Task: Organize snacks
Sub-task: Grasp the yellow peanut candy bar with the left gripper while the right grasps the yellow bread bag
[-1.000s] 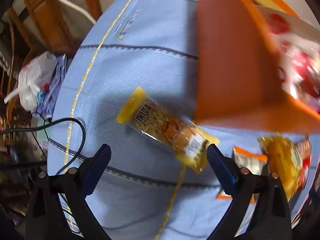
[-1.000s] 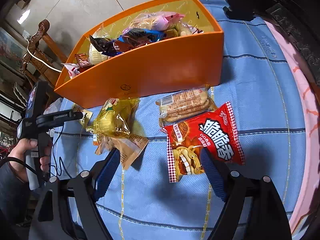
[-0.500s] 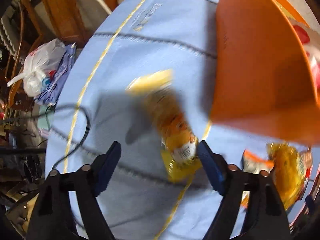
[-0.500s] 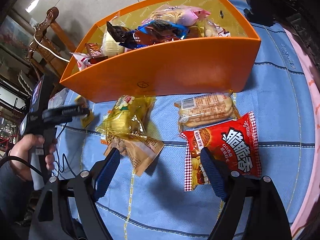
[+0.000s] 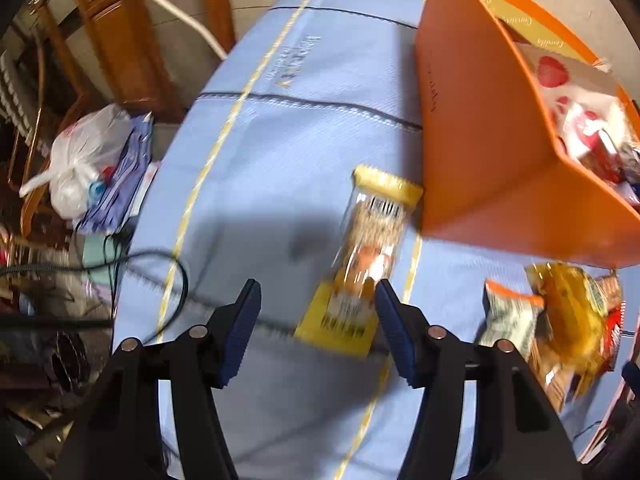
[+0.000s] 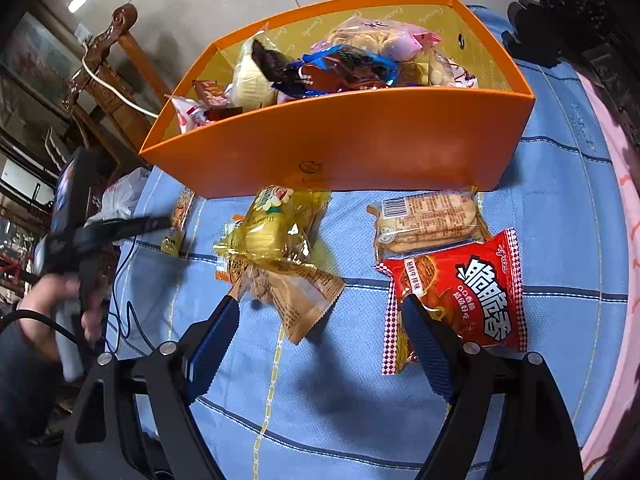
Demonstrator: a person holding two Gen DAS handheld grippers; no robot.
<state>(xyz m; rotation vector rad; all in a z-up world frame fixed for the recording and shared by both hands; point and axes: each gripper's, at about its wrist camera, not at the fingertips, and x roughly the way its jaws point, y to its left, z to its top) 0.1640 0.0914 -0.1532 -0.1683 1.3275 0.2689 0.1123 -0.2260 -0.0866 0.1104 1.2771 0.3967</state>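
Note:
A clear snack bar with yellow ends lies lengthwise on the blue cloth beside the orange box. Its near end sits between the fingers of my left gripper, close to the right finger, with a gap to the left one. The jaws are closing and do not pinch the bar. My right gripper hangs open over the cloth, with a tan packet at its left finger and a red chip bag at its right. The orange box behind holds several snacks.
A yellow wrapped snack and a biscuit pack lie in front of the box. A person's hand holds the left gripper at the cloth's left edge. A black cable, a white bag and wooden furniture lie beyond that edge.
The left jaws have narrowed. The yellow-ended bar has turned from crosswise to lengthwise, and its near end now lies between the fingers. The right gripper has drifted a little and stays open.

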